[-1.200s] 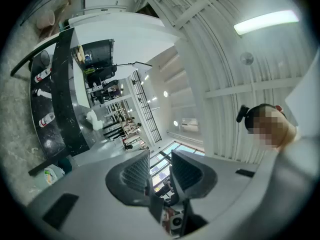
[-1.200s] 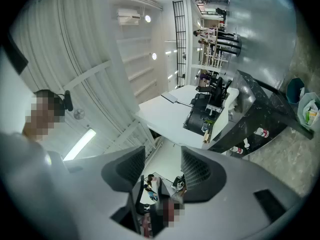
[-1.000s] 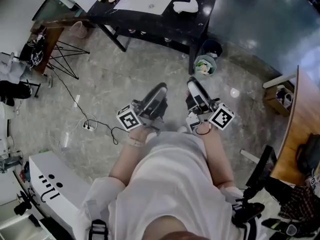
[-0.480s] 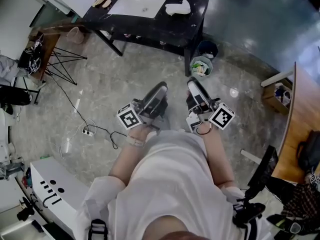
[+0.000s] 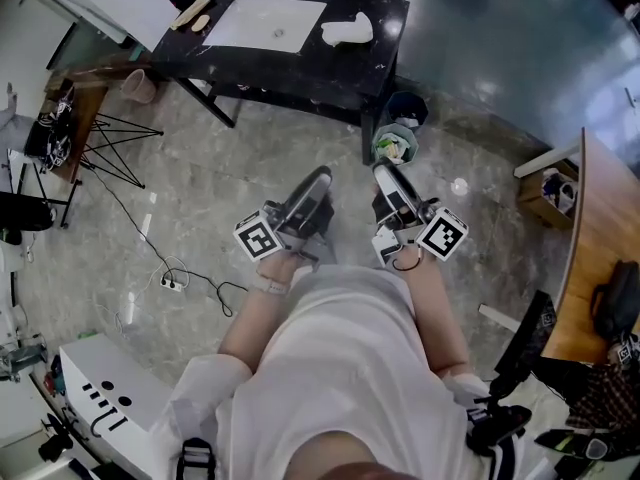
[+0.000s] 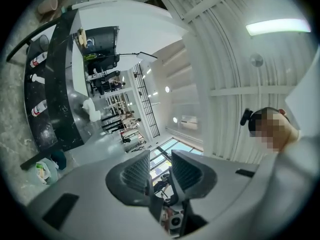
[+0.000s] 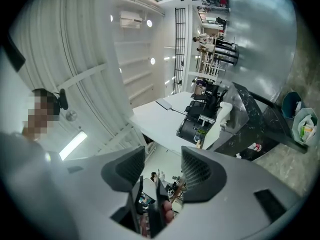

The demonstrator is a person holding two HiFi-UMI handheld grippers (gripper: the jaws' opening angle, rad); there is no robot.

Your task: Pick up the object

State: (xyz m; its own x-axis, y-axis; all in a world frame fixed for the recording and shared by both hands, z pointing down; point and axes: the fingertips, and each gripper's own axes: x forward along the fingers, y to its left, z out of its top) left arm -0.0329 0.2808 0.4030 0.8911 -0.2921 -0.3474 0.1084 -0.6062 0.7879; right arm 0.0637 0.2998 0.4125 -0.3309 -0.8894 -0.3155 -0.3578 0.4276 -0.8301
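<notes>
A white lumpy object (image 5: 347, 30) lies on the black table (image 5: 330, 65) far ahead, beside a white mat (image 5: 265, 23). The same object shows small in the left gripper view (image 6: 91, 109) and in the right gripper view (image 7: 220, 116). My left gripper (image 5: 318, 178) and right gripper (image 5: 388, 171) are held side by side close to the person's body, well short of the table. In the gripper views, the left gripper (image 6: 160, 156) and the right gripper (image 7: 162, 156) both stand open with nothing between their pads.
A bin with a white bag (image 5: 392, 146) and a dark blue bin (image 5: 408, 108) stand at the table's near right leg. A cable with a power strip (image 5: 168, 283) lies on the stone floor at left. A wooden desk (image 5: 600, 238) is at right, a white machine (image 5: 100, 388) at lower left.
The table and bins have slid left in the head view and the bins sit a little lower. Both grippers keep their place and their opening.
</notes>
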